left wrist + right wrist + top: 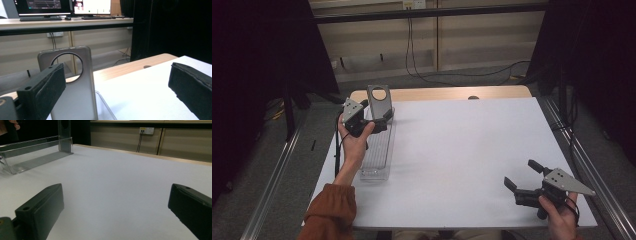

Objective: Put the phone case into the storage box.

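Grey metal plate with round hole stands beside our wide-open left gripper's jaw; right gripper is wide-open, empty.

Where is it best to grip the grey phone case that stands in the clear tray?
Probably the phone case by its two long side edges, below the round hole: it stands upright at the tray's far end. The open left gripper is beside it.

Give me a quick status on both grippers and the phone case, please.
Left gripper open, beside phone case. Case upright in clear tray, ungripped. Right gripper open, far off.
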Tool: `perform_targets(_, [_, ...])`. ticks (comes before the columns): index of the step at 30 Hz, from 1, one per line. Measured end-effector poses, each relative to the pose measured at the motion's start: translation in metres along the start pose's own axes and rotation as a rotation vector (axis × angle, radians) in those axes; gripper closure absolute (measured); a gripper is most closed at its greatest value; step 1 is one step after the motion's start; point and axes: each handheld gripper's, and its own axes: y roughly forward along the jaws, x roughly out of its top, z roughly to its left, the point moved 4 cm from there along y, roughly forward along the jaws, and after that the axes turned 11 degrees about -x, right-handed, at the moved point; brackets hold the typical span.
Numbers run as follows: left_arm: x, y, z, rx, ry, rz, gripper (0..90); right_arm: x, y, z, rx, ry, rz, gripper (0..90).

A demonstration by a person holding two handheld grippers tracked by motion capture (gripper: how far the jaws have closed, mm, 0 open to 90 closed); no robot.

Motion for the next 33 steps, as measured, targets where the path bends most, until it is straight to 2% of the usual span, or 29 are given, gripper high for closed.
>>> perform_targets(3, [0.000, -0.004, -0.004, -0.013, -0.023, -0.017, 1.6, 0.000, 0.001, -0.001, -0.006, 0.008, 0.003, 0.0])
perform_targets(4, [0.000, -0.004, -0.007, -0.020, -0.039, -0.036, 1.6, -0.001, 0.001, -0.001, -0.004, 0.008, 0.006, 0.0])
perform_targets(5, [0.000, -0.007, -0.007, -0.022, -0.019, -0.029, 1.6, 0.000, 0.001, -0.001, -0.005, 0.008, 0.006, 0.0])
perform_targets(7, [-0.002, -0.010, -0.010, -0.018, -0.022, -0.036, 1.8, 0.000, 0.001, 0.000, -0.010, 0.016, 0.004, 0.0])
perform_targets(8, [-0.002, -0.012, -0.010, -0.021, -0.013, -0.026, 1.9, 0.001, 0.001, 0.000, -0.005, 0.009, 0.005, 0.0])
perform_targets(10, [-0.003, -0.016, -0.014, -0.022, -0.018, -0.041, 1.8, 0.001, 0.001, 0.002, -0.004, -0.002, 0.000, 0.0])
perform_targets(11, [-0.003, -0.019, -0.014, -0.022, 0.001, -0.026, 1.8, 0.001, 0.001, 0.003, -0.001, -0.005, -0.001, 0.0])
perform_targets(13, [-0.004, -0.025, -0.017, -0.008, -0.004, -0.030, 1.9, 0.001, 0.001, 0.004, 0.004, -0.007, 0.002, 0.0])
perform_targets(14, [-0.004, -0.025, -0.018, -0.003, -0.020, -0.040, 1.9, 0.002, 0.001, 0.004, 0.002, -0.006, 0.000, 0.0])
perform_targets(15, [-0.005, -0.029, -0.018, -0.008, 0.020, 0.006, 1.9, 0.002, 0.002, 0.004, -0.001, -0.004, -0.003, 0.0])
perform_targets(17, [-0.004, -0.035, -0.020, -0.007, 0.038, -0.004, 2.2, 0.002, 0.001, 0.004, -0.003, 0.001, 0.000, 0.0])
perform_targets(19, [-0.004, -0.041, -0.023, -0.008, 0.027, -0.028, 2.2, 0.002, 0.001, 0.002, -0.007, -0.006, -0.006, 0.0])
perform_targets(21, [-0.005, -0.047, -0.027, -0.006, 0.036, -0.047, 2.5, 0.002, 0.000, 0.002, -0.008, 0.000, -0.004, 0.0])
perform_targets(23, [-0.006, -0.054, -0.030, -0.026, 0.024, -0.058, 2.6, 0.002, 0.001, 0.002, -0.011, -0.005, -0.006, 0.0])
perform_targets(26, [-0.008, -0.064, -0.034, -0.027, 0.024, -0.067, 2.6, 0.003, 0.001, 0.003, -0.015, -0.004, -0.006, 0.0])
perform_targets(30, [-0.012, -0.076, -0.039, -0.027, 0.046, -0.067, 2.6, 0.003, 0.000, 0.003, -0.017, -0.002, -0.004, 0.0])
perform_targets(33, [-0.016, -0.082, -0.042, -0.026, 0.029, -0.062, 2.6, 0.003, 0.000, 0.002, -0.022, 0.000, -0.005, 0.0])
